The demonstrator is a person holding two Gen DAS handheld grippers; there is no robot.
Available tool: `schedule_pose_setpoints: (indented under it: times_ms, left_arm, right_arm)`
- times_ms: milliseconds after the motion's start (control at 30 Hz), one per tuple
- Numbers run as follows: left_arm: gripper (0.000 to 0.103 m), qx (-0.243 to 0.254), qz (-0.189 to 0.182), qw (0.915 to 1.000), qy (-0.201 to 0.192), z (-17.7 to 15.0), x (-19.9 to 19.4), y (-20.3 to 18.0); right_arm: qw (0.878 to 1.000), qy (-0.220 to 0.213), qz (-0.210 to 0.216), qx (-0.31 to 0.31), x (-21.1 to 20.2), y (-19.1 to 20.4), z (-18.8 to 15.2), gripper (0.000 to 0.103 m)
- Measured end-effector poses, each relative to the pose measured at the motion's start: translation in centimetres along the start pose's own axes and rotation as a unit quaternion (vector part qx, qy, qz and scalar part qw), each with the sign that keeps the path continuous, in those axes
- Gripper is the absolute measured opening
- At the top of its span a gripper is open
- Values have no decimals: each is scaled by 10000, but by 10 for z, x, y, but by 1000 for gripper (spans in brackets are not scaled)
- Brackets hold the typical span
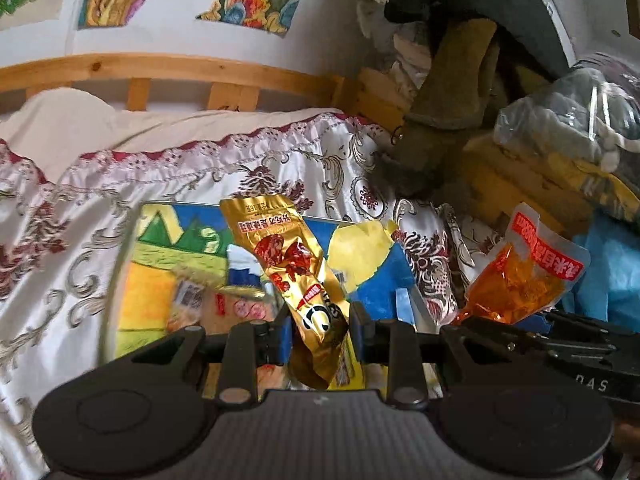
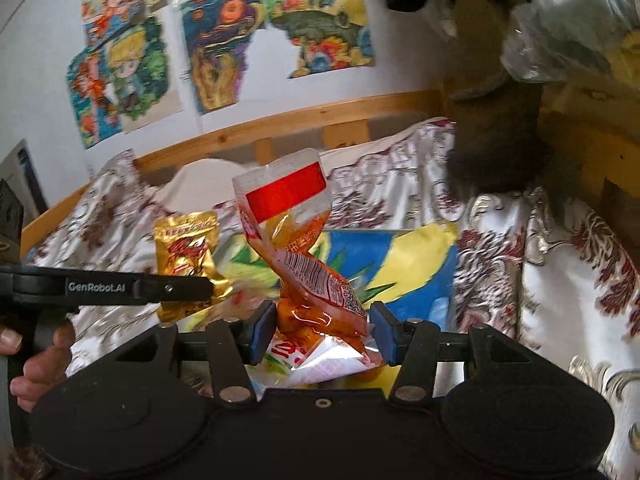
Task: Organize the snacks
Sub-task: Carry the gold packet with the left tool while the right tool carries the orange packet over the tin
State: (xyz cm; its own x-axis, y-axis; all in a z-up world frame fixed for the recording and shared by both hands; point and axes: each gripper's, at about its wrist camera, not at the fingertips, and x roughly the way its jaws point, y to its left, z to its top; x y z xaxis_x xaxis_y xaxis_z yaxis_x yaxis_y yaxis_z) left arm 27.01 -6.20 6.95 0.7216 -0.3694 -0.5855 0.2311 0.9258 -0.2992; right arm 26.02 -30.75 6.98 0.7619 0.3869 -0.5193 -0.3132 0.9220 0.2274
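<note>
Left gripper (image 1: 320, 334) pinches the lower end of the gold packet (image 1: 288, 264), held up above the painted board (image 1: 160, 264); foil looks light, crinkly and slick, so a grip low on the filled part seems safest. Right of it, also above the board, right gripper (image 2: 322, 330) clamps the orange packet (image 2: 316, 288) at its soft, squashy bottom.

Counts: 2 snack packets in view, 1 gold foil packet (image 1: 294, 276) and 1 orange clear packet (image 2: 316, 292). 2 grippers, left gripper (image 1: 320, 334) and right gripper (image 2: 322, 332), one packet each. 1 colourful tray (image 1: 160, 256) on 1 patterned bedspread (image 1: 80, 264). 1 hand (image 2: 38, 360) visible.
</note>
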Motion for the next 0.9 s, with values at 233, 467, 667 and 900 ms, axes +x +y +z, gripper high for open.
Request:
schedule_pose_setpoints:
  times_ms: [233,467,667,900]
  left_arm:
    - [31,-176,-221,9993,240,4,59,2]
    - [31,-86,-274,9980,565,3,102,1]
    - [31,107,-255,9974,669,-1,116,1]
    - [32,135,-253,9974,656,-2,121,4]
  right_arm:
    - [9989,169,-376,207,46,-33,0,53]
    - [9977,399,-427,354,83,-48,-9,53]
    - [9972,502,-427,344,102,-51,-20,53]
    - [9972,522,-458,271,111,-49,-23,53]
